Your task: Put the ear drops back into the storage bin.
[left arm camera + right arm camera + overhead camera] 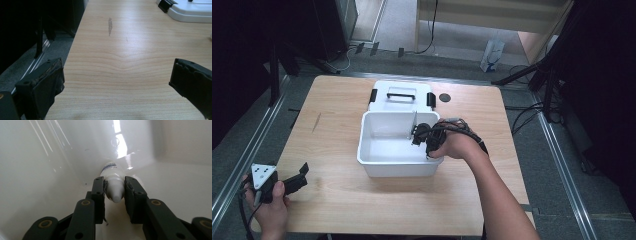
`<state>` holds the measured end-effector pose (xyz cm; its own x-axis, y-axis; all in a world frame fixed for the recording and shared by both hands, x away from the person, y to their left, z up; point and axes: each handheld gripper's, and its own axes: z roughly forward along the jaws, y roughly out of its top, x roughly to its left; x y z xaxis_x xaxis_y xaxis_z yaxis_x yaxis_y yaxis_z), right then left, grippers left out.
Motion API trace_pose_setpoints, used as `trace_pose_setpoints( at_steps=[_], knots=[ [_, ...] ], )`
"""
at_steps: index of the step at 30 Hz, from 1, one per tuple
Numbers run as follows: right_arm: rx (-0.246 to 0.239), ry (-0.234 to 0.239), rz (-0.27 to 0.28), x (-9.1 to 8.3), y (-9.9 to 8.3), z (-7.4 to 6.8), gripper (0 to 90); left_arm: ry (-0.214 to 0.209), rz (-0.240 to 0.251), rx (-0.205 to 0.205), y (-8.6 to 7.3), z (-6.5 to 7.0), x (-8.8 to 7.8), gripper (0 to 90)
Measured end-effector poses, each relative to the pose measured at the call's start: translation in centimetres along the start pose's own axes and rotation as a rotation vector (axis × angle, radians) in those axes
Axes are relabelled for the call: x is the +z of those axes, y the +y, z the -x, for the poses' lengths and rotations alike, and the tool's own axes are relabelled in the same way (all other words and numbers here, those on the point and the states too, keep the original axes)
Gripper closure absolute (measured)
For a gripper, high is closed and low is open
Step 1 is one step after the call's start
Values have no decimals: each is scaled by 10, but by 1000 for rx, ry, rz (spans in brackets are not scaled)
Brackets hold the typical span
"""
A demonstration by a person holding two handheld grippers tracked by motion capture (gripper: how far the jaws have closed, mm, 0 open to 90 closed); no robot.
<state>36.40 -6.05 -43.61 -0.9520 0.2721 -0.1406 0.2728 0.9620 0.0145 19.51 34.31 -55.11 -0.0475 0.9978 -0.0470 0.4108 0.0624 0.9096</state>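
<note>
Forearm angled in from the bottom right, my right claw (421, 134) reaches down inside the white bin (377, 162) at mid-surface, near its thin upright divider (414, 126). Its jaws are clamped on a small white bottle (113, 183), nozzle end toward the camera, far end against the bin's floor. My left claw (297, 179) rests at the near left corner of the wooden surface (337, 200), jaws spread wide, nothing between them. Behind the bin lies its white lid (399, 95) with black latches.
</note>
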Motion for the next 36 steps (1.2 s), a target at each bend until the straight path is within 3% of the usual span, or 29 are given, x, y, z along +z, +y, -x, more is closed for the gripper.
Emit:
trace_pose_setpoints(
  at_steps=[7,13,18,23,24,25,26,27,28,30,32,35,36],
  knots=[
    [9,7,6,-1,-2,0,700,1,-2,1,0,0,0,0],
    [19,13,37,-6,-3,1,604,1,-2,1,0,0,0,0],
    [72,27,130,-27,-8,6,446,0,-4,2,0,0,0,0],
    [101,14,168,-46,-11,7,341,1,-3,2,0,0,0,0],
    [114,5,184,-53,-14,7,276,1,-2,1,0,0,0,0],
    [114,5,184,-53,-14,7,276,1,-2,1,0,0,0,0],
    [128,-2,196,-60,-16,5,202,0,-2,1,0,0,0,0],
    [128,-2,196,-60,-16,5,202,0,-2,1,0,0,0,0],
    [151,1,217,-67,-20,5,121,0,-2,3,0,0,0,0],
    [158,7,220,-69,-22,5,115,0,-2,3,0,0,0,0],
    [194,6,217,-74,-29,7,0,-1,-2,3,0,0,0,0],
    [205,0,210,-74,-35,9,0,0,-2,4,0,0,0,0],
    [222,-29,214,-75,-42,10,0,0,-2,1,0,0,0,0]
  ],
)
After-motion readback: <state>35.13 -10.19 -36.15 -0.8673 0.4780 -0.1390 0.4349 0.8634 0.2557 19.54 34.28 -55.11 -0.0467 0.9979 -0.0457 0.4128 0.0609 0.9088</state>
